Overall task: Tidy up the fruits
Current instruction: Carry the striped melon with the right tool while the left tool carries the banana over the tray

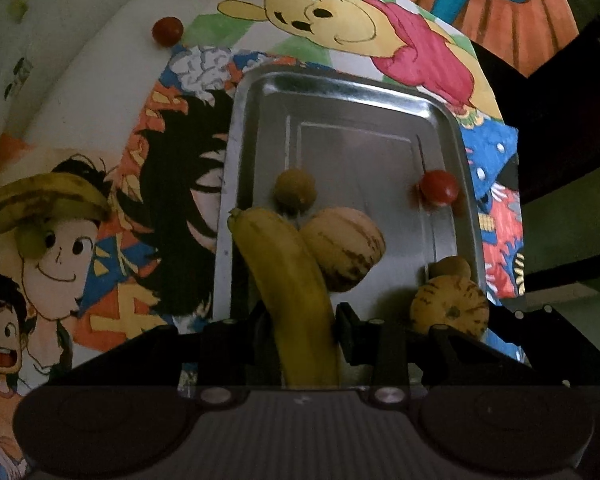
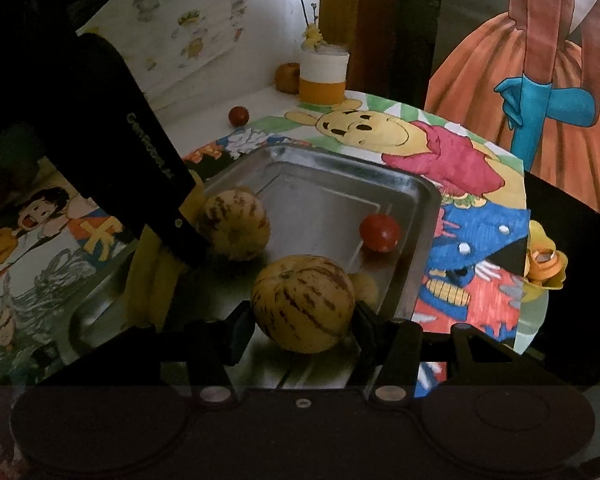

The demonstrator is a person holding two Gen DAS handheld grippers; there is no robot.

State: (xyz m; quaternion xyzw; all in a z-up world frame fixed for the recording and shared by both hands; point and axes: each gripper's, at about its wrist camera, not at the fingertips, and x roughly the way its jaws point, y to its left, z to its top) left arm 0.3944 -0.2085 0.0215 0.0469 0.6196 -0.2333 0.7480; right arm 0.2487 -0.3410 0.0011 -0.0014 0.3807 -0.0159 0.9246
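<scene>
Two fruits are being carried to the metal tray [image 1: 260, 92] at once: the left gripper [image 1: 300, 332] is clenched on a banana [image 1: 288, 280], held steeply nose-down over the tray's near left edge, and the right gripper [image 2: 300, 316] is clamped on a striped yellow melon [image 2: 304, 300] low over the tray's near right part. Already lying in the tray are a second striped melon [image 1: 344, 248], a small brown fruit [image 1: 295, 190], a cherry tomato [image 1: 439, 187] by the right rim and another small brown fruit [image 1: 450, 268] at the near right corner. The step in hand looks like setting down; next, each gripper should lower its fruit onto bare metal clear of its neighbours, then let go. Left on the desk [image 1: 100, 92] are another banana [image 1: 40, 204] and a second tomato [image 1: 167, 30].
</scene>
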